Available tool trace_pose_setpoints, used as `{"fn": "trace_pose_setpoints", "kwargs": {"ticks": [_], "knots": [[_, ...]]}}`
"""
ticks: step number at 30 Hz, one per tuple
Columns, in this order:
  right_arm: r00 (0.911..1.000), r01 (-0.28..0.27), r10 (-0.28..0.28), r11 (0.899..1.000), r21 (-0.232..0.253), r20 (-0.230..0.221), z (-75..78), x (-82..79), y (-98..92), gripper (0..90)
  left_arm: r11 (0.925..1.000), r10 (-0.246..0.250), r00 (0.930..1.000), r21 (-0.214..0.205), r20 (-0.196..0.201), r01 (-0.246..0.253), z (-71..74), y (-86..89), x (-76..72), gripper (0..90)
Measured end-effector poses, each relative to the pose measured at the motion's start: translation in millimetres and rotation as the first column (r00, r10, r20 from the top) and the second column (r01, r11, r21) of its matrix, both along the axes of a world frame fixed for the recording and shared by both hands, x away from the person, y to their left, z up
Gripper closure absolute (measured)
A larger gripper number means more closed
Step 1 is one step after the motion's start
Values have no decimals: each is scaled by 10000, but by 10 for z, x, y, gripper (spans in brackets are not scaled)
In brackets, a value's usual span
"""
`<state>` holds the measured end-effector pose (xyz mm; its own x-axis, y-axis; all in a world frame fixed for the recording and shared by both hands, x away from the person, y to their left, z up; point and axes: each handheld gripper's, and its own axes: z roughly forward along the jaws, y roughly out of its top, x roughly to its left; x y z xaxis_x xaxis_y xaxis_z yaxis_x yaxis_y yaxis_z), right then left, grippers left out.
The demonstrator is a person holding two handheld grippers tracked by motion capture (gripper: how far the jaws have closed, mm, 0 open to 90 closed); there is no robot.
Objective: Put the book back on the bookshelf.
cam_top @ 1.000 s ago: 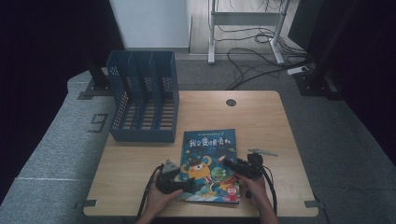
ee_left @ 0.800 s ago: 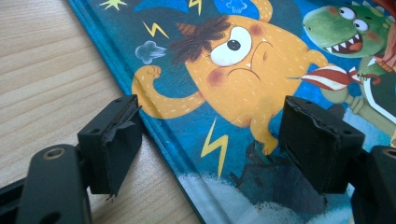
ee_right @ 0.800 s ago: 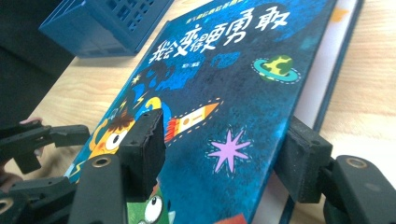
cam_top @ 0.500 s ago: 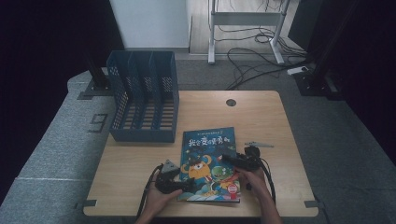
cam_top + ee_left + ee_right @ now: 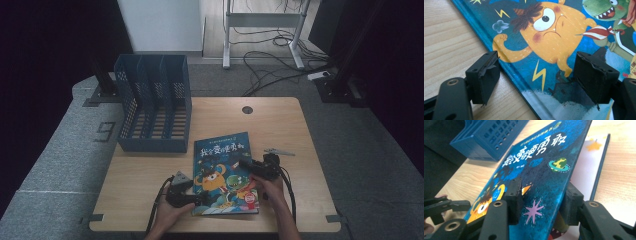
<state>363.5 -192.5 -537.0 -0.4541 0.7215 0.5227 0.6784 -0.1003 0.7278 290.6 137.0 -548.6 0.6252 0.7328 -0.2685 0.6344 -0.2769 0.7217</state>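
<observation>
Right tongs (image 5: 541, 202) closing astride the lifted cover of the picture book (image 5: 222, 170), Chinese title illegible; left tongs (image 5: 541, 82) spread.

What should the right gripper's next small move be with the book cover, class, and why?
Probably finish closing on the cover, then lift it a little further. The right gripper has one jaw above and one below the book cover's raised edge; its jaws have just been closing, though I cannot tell if both pads press yet. The left gripper, open, straddles the spine edge, which still lies flat on the table.
</observation>
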Motion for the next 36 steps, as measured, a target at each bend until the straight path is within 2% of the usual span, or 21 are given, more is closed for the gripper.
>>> {"fn": "trace_pose_setpoints", "kwargs": {"ticks": [9, 11, 14, 21, 28, 36], "knots": [[9998, -123, 128, 9993, 343, -149, 32, -22, -48, 621, 9998, -182, 9998, 41, -74, 182, 13, 21, -13, 212], [9996, -284, 288, 9979, 588, -53, 64, -49, -83, 651, 9997, -234, 9996, 125, 154, 232, 40, 24, -37, 228], [9994, -345, 342, 9970, 691, 68, 107, -89, -101, 665, 9993, -288, 9991, 261, 327, 279, 61, 12, -57, 239], [9990, -423, 411, 9956, 833, 164, 147, -165, -149, 685, 9983, -580, 9983, 108, 84, 580, 72, 0, -77, 236], [9998, -168, 161, 9947, 1010, 83, 142, -165, -250, 696, 9942, -1066, 9941, 93, -210, 1068, 52, -45, -101, 214], [9992, 398, -403, 9927, 1143, 21, 166, -195, -435, 710, 9899, -1360, 9907, 391, -104, 1363, 29, -119, -143, 206]]}}
